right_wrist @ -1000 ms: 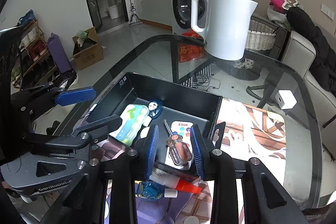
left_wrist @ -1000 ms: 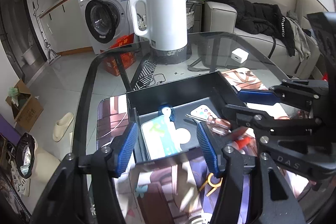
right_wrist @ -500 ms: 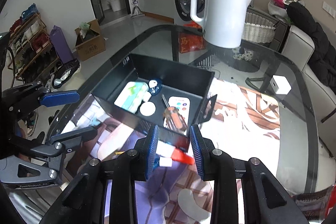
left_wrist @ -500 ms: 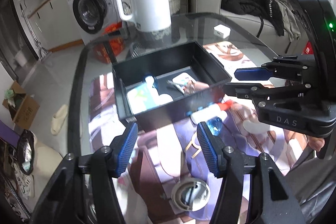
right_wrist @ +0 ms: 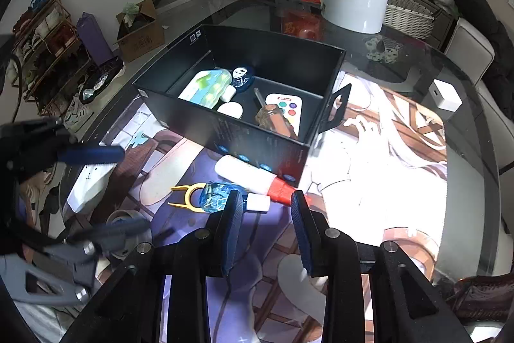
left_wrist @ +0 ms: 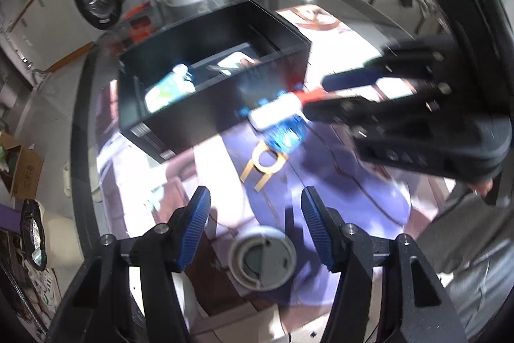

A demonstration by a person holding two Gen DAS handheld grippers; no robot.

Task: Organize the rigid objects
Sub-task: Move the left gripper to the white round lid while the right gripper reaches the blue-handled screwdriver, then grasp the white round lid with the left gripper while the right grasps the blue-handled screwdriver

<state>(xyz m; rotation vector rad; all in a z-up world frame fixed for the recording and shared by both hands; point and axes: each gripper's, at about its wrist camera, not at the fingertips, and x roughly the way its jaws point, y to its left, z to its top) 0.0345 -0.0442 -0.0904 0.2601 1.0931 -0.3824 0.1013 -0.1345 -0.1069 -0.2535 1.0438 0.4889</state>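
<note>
My right gripper (right_wrist: 266, 227) is spread wide, holding nothing, low over the printed mat on the glass tabletop (right_wrist: 475, 105). Just ahead of its fingertips lie a white tube with a red cap (right_wrist: 253, 175), touching the near wall of the black open box (right_wrist: 257, 147), and a blue faceted bottle with a white cap (right_wrist: 221, 198) beside a yellow forked clip (right_wrist: 186, 194). My left gripper (left_wrist: 255, 225) also gapes, unloaded, above a round grey tape reel (left_wrist: 261, 259). Inside the box: a clear-handled screwdriver (right_wrist: 273, 118) on a white remote with coloured buttons (right_wrist: 286, 108).
</note>
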